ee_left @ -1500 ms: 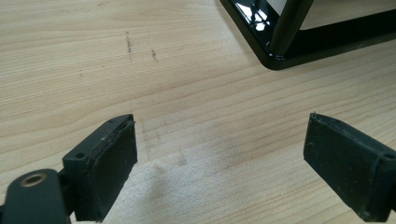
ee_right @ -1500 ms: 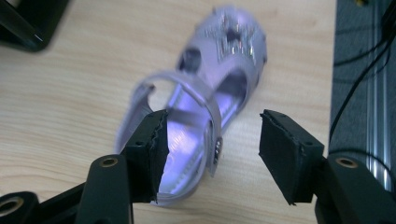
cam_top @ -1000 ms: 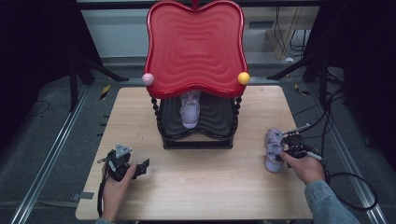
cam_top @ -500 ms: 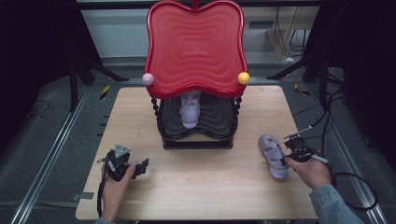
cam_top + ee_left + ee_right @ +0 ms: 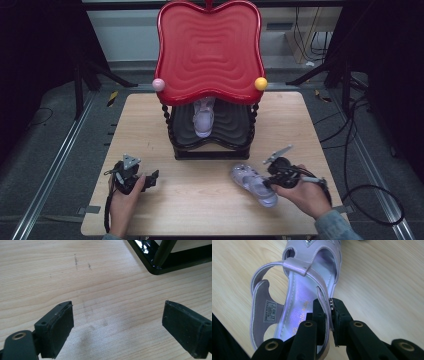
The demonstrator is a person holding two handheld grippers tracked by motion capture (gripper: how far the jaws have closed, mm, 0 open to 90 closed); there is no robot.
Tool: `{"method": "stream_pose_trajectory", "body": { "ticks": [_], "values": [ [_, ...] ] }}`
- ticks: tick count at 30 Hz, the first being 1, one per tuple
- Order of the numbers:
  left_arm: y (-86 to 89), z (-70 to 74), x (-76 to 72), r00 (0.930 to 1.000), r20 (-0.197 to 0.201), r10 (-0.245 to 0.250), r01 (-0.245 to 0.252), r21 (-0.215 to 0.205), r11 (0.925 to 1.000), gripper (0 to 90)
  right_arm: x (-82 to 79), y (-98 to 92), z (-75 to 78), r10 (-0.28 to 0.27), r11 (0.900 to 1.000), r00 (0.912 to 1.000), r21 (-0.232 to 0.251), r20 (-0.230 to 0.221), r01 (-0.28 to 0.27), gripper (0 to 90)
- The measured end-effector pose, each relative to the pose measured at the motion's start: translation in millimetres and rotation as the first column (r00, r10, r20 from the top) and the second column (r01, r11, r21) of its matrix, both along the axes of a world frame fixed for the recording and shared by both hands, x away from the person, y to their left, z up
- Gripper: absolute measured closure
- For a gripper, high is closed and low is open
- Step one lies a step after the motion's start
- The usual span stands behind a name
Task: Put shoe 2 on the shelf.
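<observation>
Right tongs (image 5: 331, 315) are clamped on the sandal (image 5: 297, 302) side strap, so lift gently. Left tongs (image 5: 120, 325) sit apart over the desk (image 5: 100, 277); aim for the rack (image 5: 210, 135) beside sandal 1 (image 5: 204, 117).

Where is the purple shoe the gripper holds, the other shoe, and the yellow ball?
held sandal (image 5: 304, 292), right gripper view, on its shiny insole
other sandal (image 5: 204, 119), high view, on its upper, on the rack's lower shelf
yellow ball (image 5: 260, 83), high view, on its middle
</observation>
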State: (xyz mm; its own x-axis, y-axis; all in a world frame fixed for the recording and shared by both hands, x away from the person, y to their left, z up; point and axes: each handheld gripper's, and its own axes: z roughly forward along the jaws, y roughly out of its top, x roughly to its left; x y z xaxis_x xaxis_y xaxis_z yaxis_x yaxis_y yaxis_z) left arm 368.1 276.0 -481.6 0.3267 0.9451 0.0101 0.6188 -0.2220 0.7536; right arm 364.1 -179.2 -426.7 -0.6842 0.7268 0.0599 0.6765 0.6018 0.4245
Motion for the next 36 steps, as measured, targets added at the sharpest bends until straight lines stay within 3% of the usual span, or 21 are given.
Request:
{"method": "stream_pose_trajectory", "body": {
  "ticks": [5, 7, 12, 15, 18, 20, 23, 26, 31, 36],
  "values": [
    [2.4, -2.1, 0.3, 0.9999, -0.007, 0.008, -0.008, -0.005, 1.0000, 9.6, 16.1, 39.5, -15.5, 0.138, 0.990, 0.9902, -0.018, 0.019, -0.138, 82.4],
    [2.5, -2.6, 0.4, 0.9999, -0.010, 0.005, -0.005, -0.003, 1.0000, 9.6, 19.0, 41.5, -19.5, 0.144, 0.989, 0.9893, -0.042, 0.023, -0.143, 82.2],
    [-0.3, -7.0, 1.9, 0.9997, -0.025, -0.001, 0.001, 0.002, 1.0000, 9.5, 18.3, 30.6, -25.7, 0.143, 0.989, 0.9896, -0.042, 0.019, -0.142, 79.6],
    [-1.9, -8.4, 1.9, 0.9996, -0.029, -0.003, 0.004, 0.014, 0.9999, 9.5, 17.2, 30.1, -33.4, 0.121, 0.991, 0.9925, -0.052, 0.013, -0.120, 72.8],
    [-0.5, -9.1, 1.9, 0.9996, -0.027, 0.002, -0.002, 0.011, 0.9999, 9.5, 13.7, 27.9, -26.6, 0.095, 0.994, 0.9952, -0.055, 0.024, -0.093, 64.5],
    [0.3, -10.1, 2.4, 0.9995, -0.032, 0.005, -0.005, 0.006, 1.0000, 9.5, 6.6, 25.2, -13.1, 0.084, 0.995, 0.9948, -0.067, 0.056, -0.080, 60.8],
    [-1.2, -10.1, 2.5, 0.9995, -0.033, 0.000, 0.000, 0.010, 1.0000, 9.5, -8.5, 24.4, 9.7, 0.090, 0.994, 0.9924, -0.062, 0.084, -0.085, 60.6],
    [-2.1, -9.4, 1.8, 0.9996, -0.029, -0.004, 0.004, 0.016, 0.9999, 9.5, -22.9, 30.2, 21.4, 0.121, 0.992, 0.9894, -0.052, 0.080, -0.117, 61.8],
    [-2.5, -10.4, 2.1, 0.9995, -0.033, -0.006, 0.006, 0.019, 0.9998, 9.5, -33.0, 46.7, 13.8, 0.167, 0.985, 0.9853, -0.038, 0.038, -0.165, 62.0],
    [-1.5, -10.8, 2.3, 0.9994, -0.035, -0.006, 0.007, 0.019, 0.9998, 9.5, -27.4, 58.7, -4.5, 0.190, 0.980, 0.9818, -0.065, -0.006, -0.190, 67.9]
  ]
}}
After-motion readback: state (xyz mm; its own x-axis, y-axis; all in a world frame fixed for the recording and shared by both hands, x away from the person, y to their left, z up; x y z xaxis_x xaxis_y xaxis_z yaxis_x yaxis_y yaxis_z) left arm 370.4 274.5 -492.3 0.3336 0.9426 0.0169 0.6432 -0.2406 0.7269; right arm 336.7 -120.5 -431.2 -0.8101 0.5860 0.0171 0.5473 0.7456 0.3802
